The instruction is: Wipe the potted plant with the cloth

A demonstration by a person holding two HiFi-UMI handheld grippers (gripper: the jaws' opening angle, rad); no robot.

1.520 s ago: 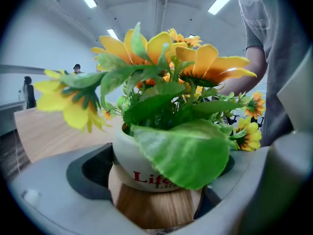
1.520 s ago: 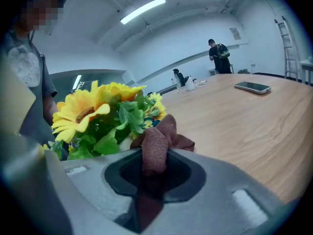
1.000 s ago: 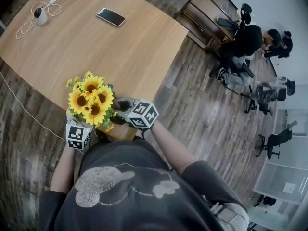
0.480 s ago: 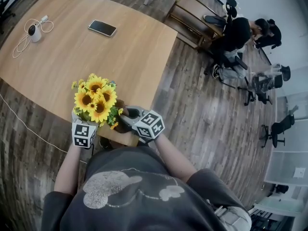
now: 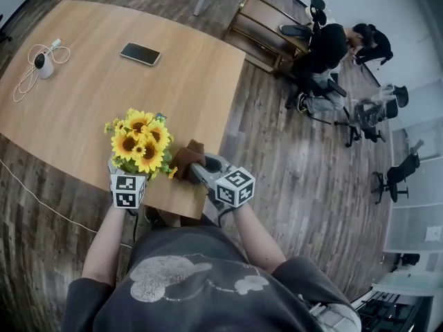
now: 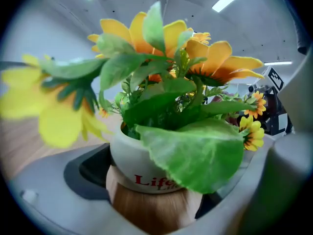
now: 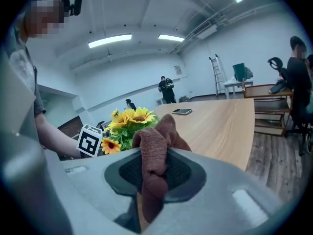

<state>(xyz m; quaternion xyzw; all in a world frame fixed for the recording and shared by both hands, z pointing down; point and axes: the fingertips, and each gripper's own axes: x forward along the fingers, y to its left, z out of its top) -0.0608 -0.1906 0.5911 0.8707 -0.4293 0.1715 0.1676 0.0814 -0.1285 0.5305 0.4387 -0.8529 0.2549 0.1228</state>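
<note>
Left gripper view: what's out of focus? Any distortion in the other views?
Left gripper view: the near yellow petals at left smear into blur, while the white pot with red lettering is sharper. Right gripper view: the brown terry cloth is crisp; the ceiling strip lights bow with the wide lens. Head view: even light; the wood-plank floor bends from fisheye.
</note>
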